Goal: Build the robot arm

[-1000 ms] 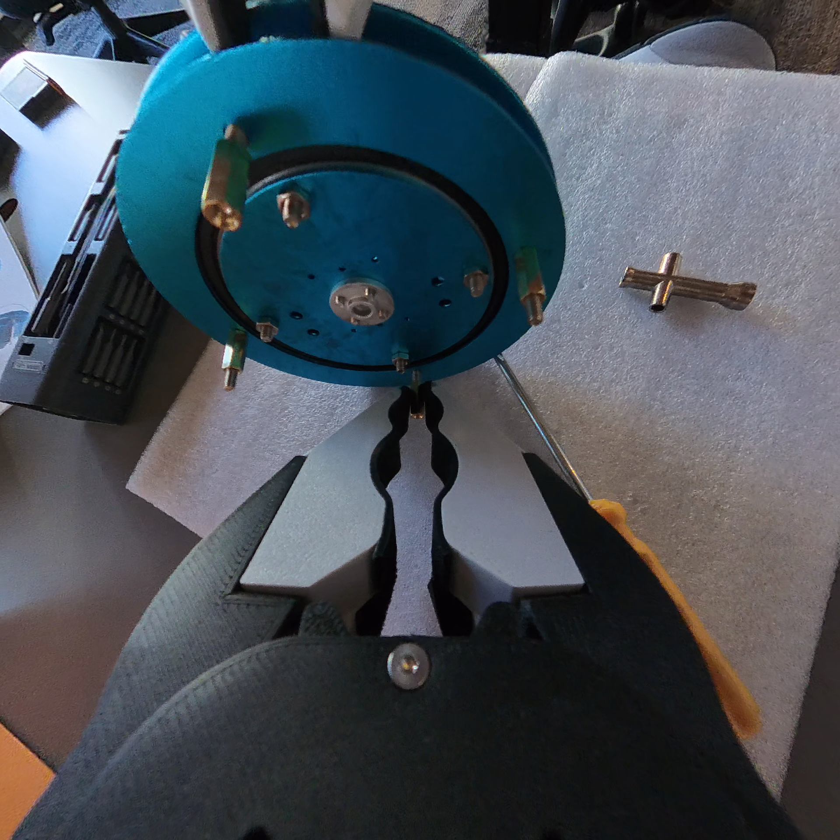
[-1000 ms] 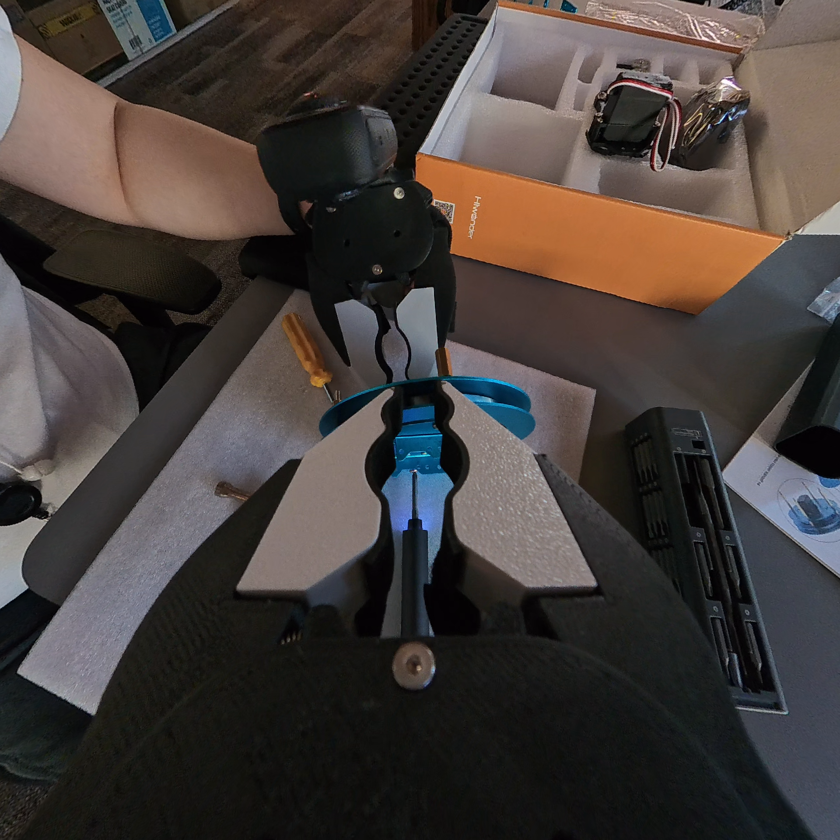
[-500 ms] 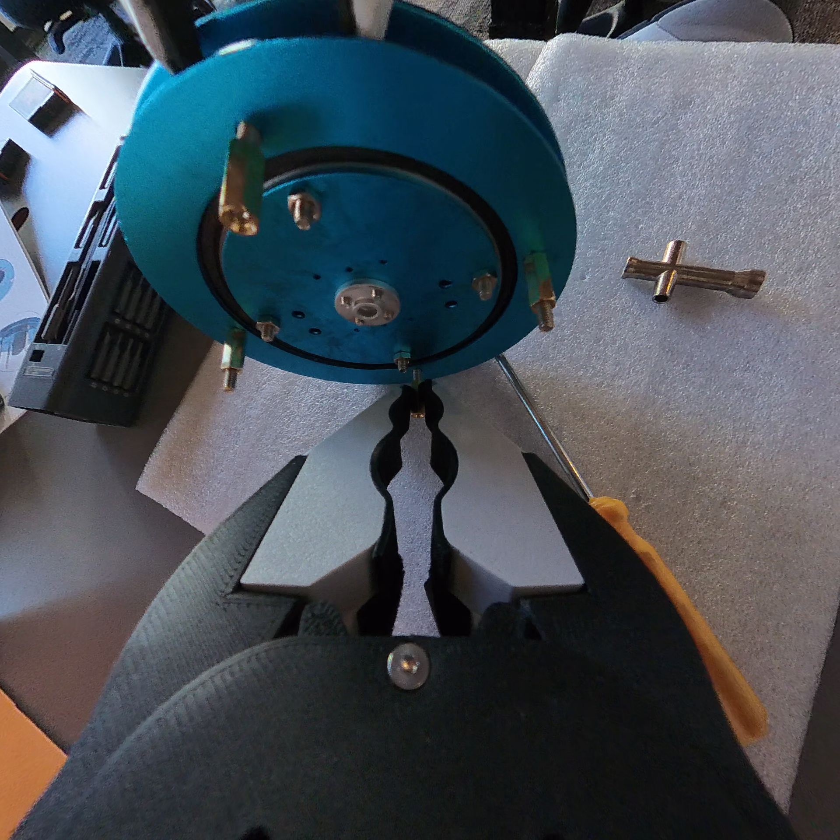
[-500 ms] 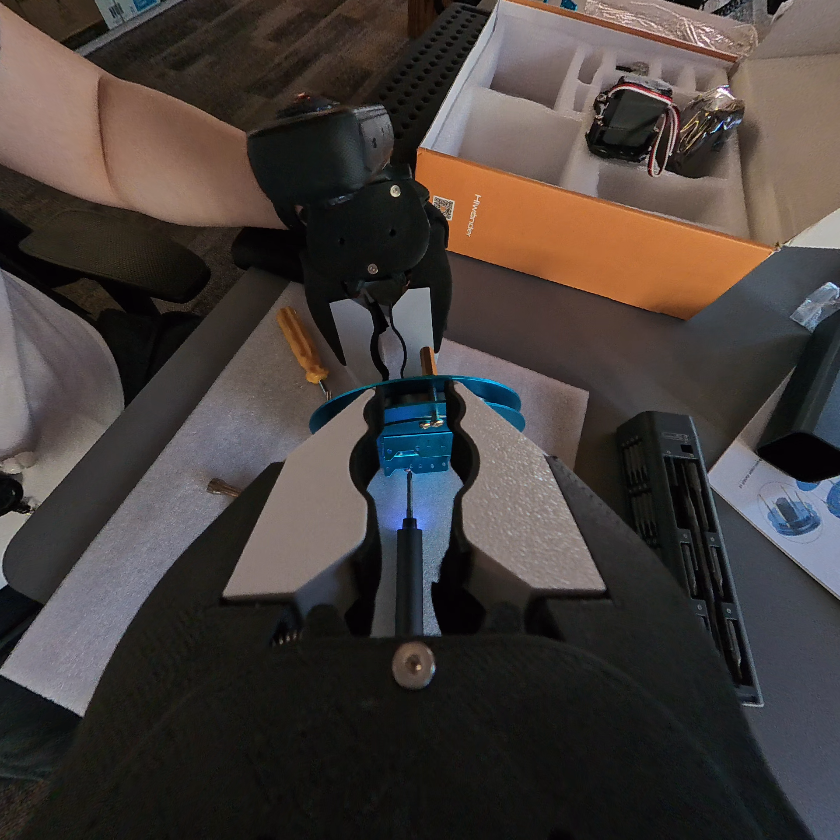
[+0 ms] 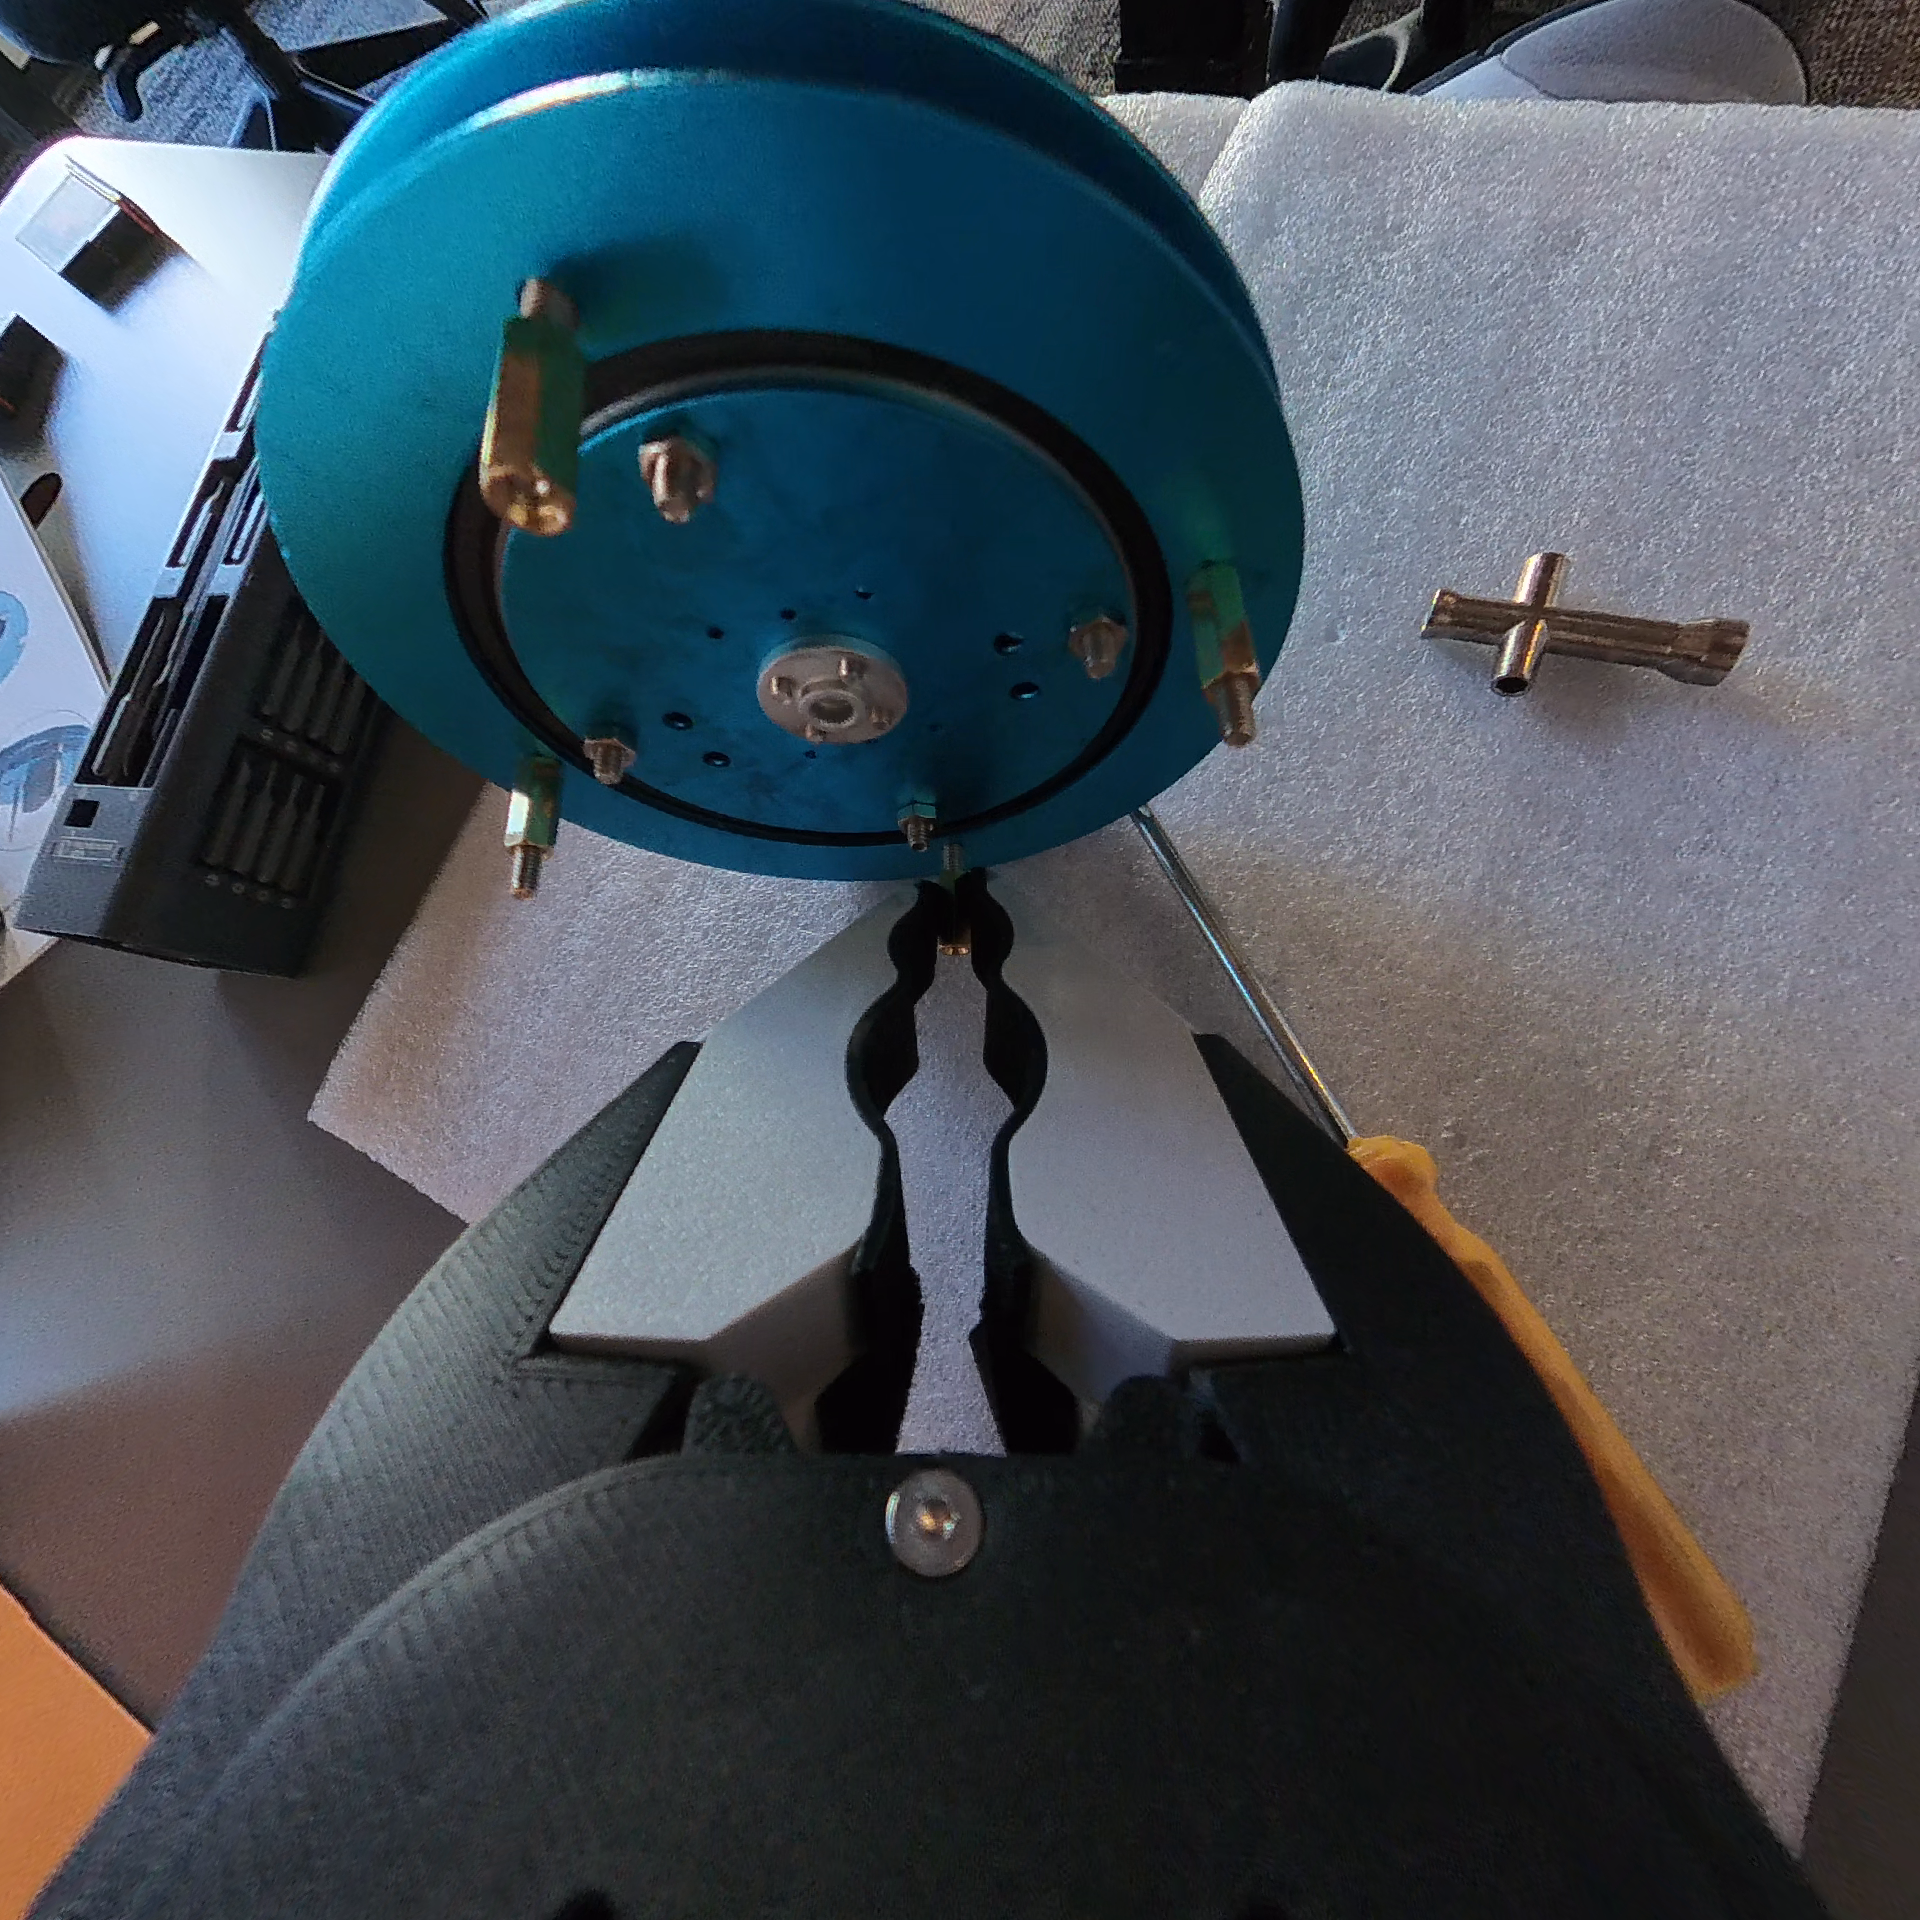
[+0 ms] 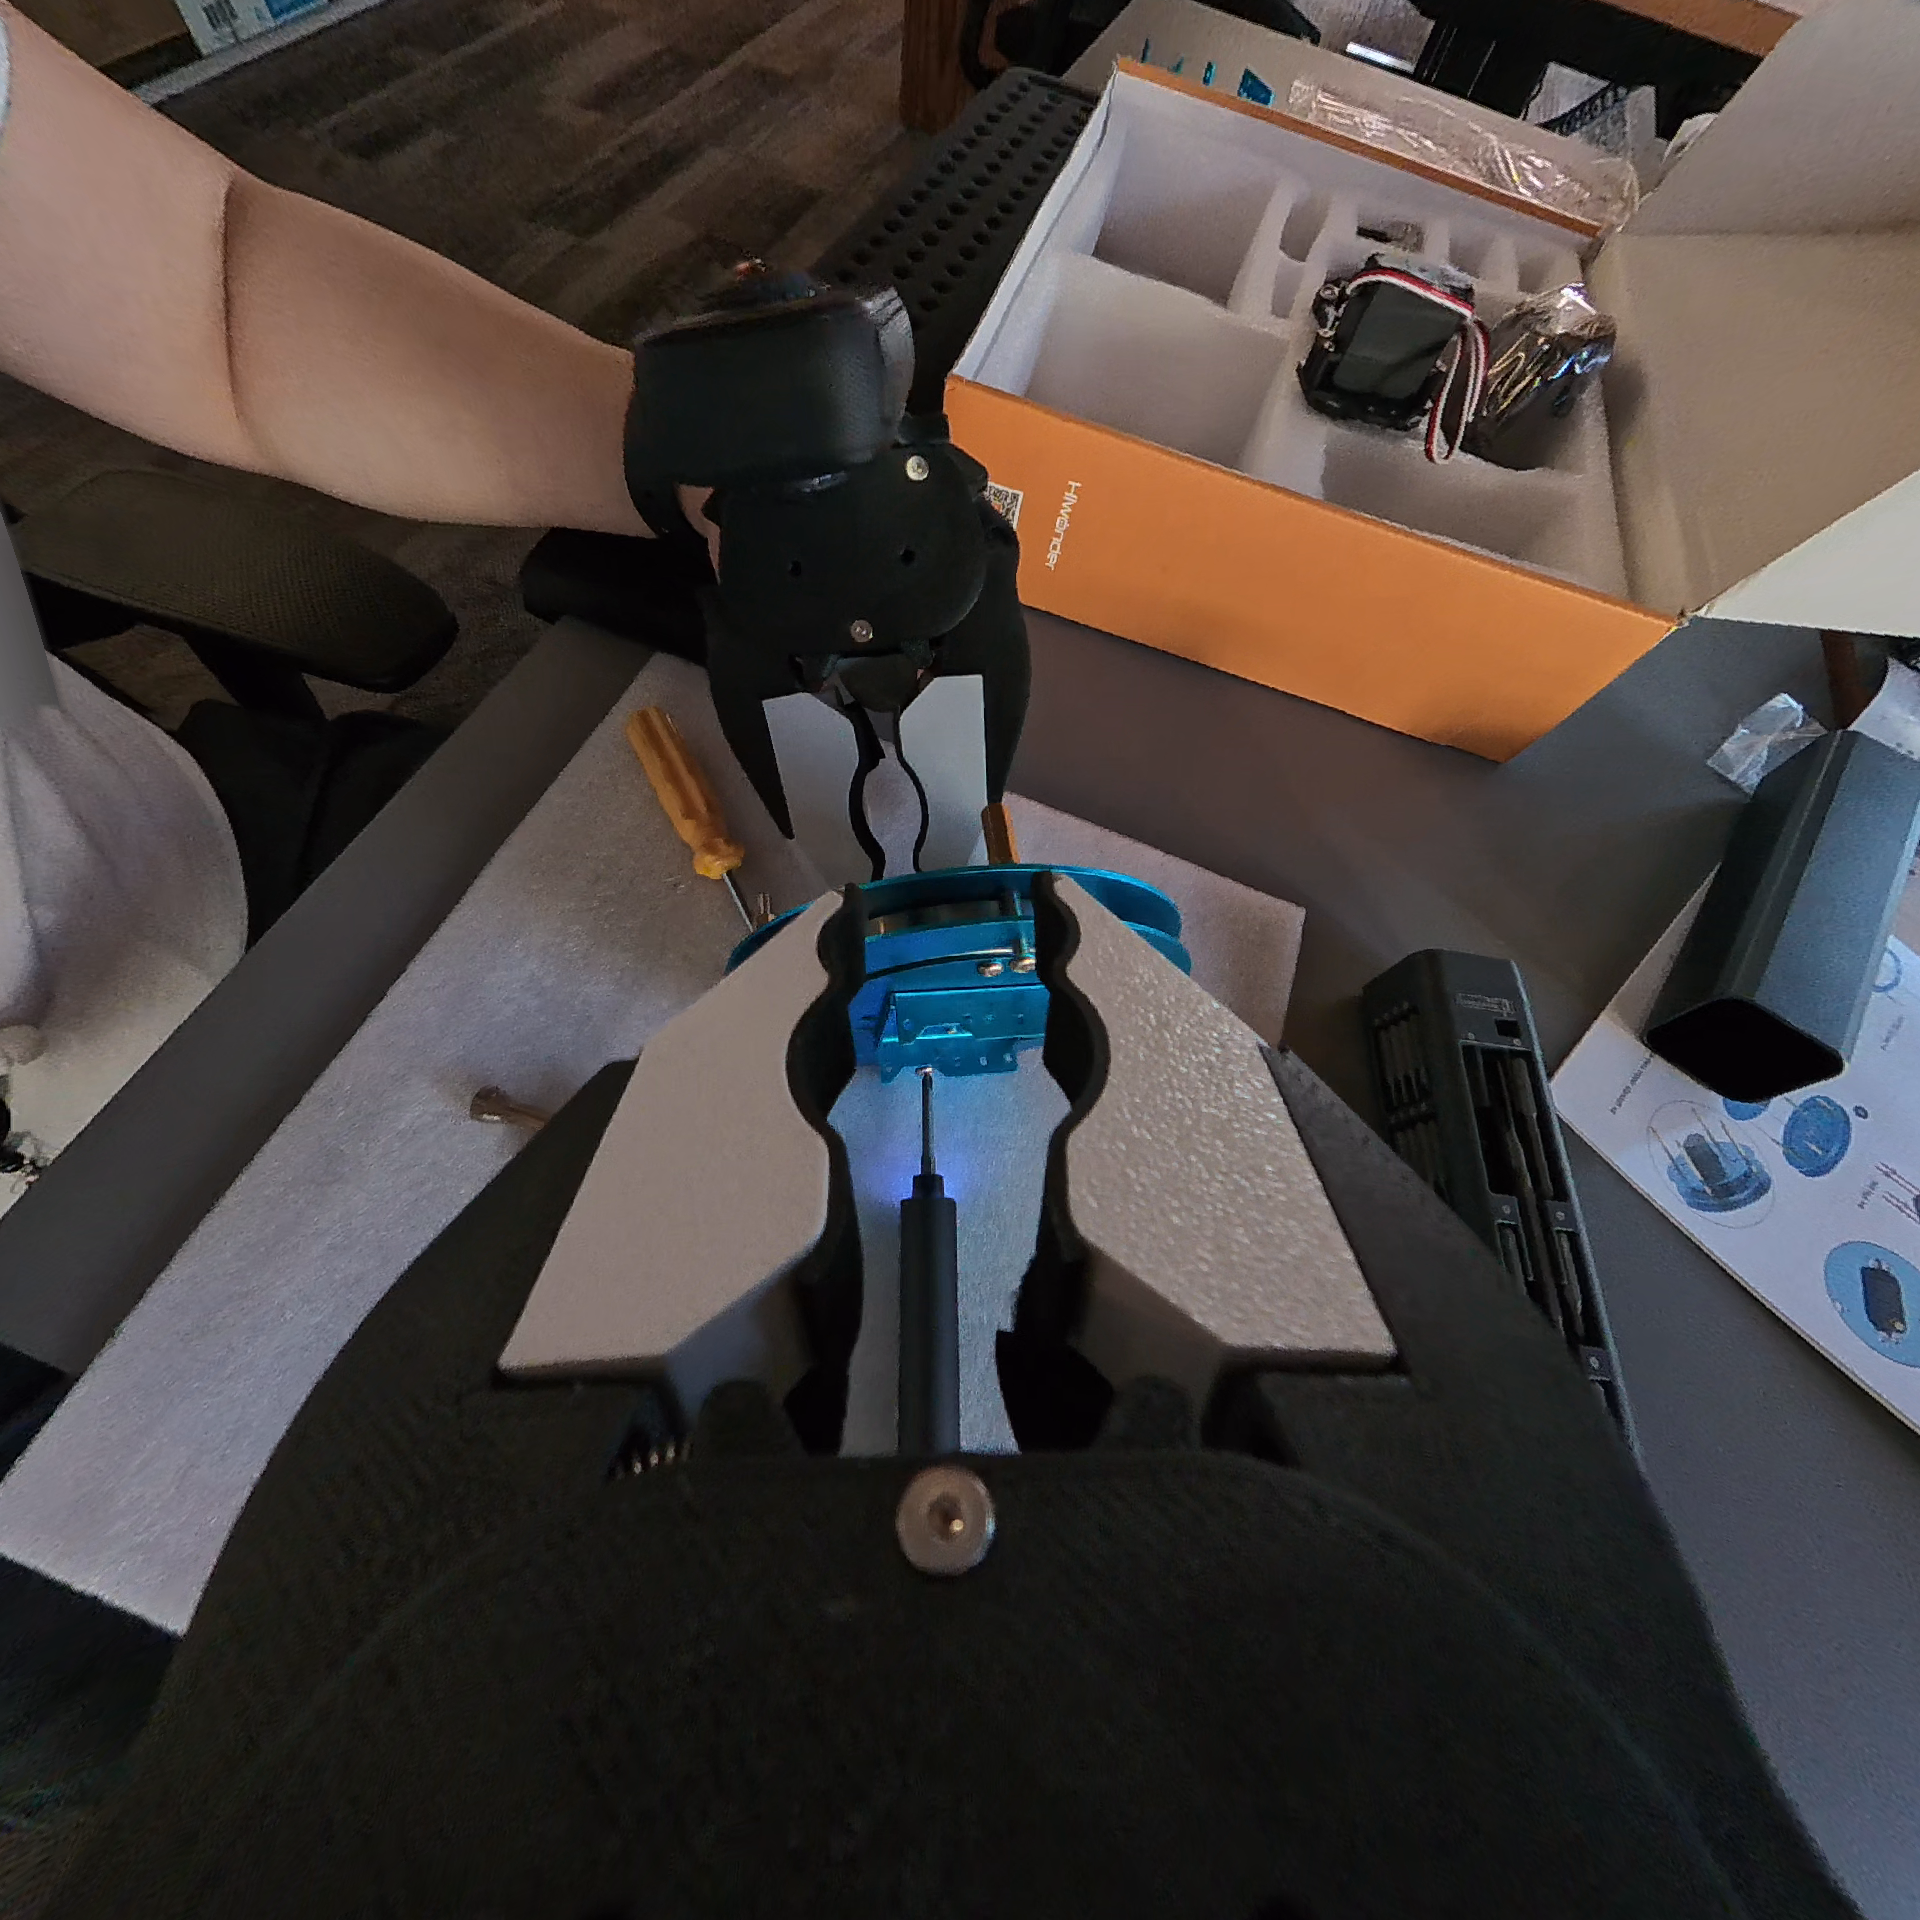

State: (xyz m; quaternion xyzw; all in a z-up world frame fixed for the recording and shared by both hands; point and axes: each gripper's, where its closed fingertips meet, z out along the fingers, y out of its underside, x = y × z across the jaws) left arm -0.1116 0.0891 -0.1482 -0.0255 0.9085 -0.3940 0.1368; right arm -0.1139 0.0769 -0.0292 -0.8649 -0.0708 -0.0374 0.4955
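Two grippers are engaged: the left gripper [image 5: 951,914] is kept pinched on a stud [image 5: 951,935] of the disc [image 5: 779,312], tilted over the pad's [image 5: 1558,364] edge; the right gripper [image 6: 940,914] has been widened, seemingly off the driver [image 6: 928,1320].

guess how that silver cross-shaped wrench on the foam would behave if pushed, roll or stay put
The cross-shaped wrench probably would not roll: its four arms lie flat. It looks like solid metal, so likely stiff and heavy for its size. The textured foam sheet would probably resist sliding.

Both wrist cameras face each other, close above the table, sharing the blue turntable disc [image 5: 779,468] [image 6: 1101,914].
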